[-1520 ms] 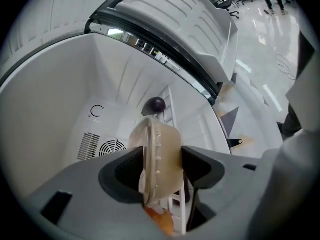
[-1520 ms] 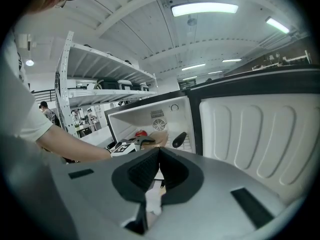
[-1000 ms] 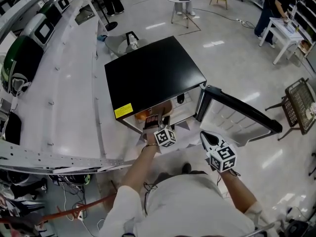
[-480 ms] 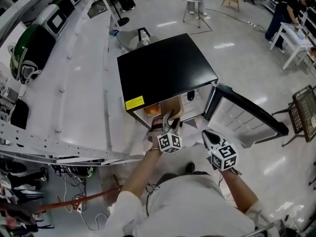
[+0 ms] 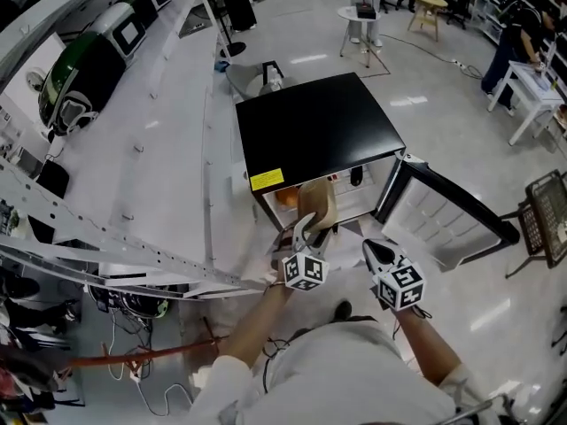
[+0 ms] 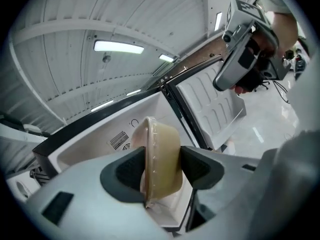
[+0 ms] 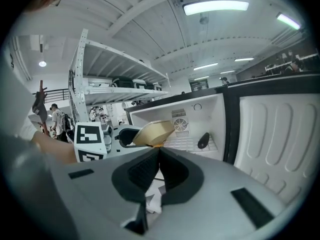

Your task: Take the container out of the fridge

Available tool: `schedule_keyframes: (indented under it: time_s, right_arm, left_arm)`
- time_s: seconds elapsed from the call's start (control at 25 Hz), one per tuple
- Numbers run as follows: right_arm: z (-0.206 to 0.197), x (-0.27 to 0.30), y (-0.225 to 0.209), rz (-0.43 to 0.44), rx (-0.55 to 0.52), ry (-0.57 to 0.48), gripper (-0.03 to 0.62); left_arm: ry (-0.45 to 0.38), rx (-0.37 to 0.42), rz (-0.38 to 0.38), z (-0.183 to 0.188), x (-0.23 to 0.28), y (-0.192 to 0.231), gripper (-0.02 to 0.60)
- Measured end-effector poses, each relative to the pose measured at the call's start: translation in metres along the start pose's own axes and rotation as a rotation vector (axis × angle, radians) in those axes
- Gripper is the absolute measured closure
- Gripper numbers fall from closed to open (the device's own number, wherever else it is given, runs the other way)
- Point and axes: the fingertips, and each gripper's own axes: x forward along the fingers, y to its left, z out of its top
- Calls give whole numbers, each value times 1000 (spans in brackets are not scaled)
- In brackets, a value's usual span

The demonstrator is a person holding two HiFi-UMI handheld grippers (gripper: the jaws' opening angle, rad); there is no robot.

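Observation:
A tan lidded container [image 6: 161, 156] is clamped on edge between the pads of my left gripper [image 6: 161, 171]. In the head view that container [image 5: 317, 205] hangs in front of the open black mini fridge [image 5: 314, 135], level with its doorway, with my left gripper [image 5: 309, 233] below it. From the right gripper view the container [image 7: 152, 132] shows tilted before the white fridge interior [image 7: 200, 121]. My right gripper [image 5: 374, 253] hovers near the open fridge door [image 5: 443, 215], jaws shut with nothing between them [image 7: 158, 164].
An orange item [image 5: 285, 197] stays on the fridge shelf and a dark knob-like thing [image 7: 203, 140] rests on its wire rack. A long white shelving frame [image 5: 133, 175] runs along the left. White crumpled paper lies on the floor below the fridge.
My left gripper has drawn the container out of the fridge toward me and tipped it up. The head camera has shifted, so the fridge sits further right in view.

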Motion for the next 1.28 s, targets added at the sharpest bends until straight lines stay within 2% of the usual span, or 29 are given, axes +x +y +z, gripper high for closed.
schedule_keyframes:
  time_s: [0.24, 0.56, 1.04, 1.28]
  right_arm:
    - [2, -2, 26, -5, -9, -12, 588]
    - [2, -16, 58, -30, -27, -26, 588]
    - [7, -59, 78, -140, -61, -97, 588]
    - [8, -77, 82, -146, -87, -116, 588]
  left_arm:
    - [-65, -118, 21, 8, -49, 11, 356]
    - [-155, -261, 1, 13, -110, 9, 356]
    - [-178, -458, 61, -6, -201, 17, 356]
    - [-189, -522, 99, -6, -223, 23, 356]
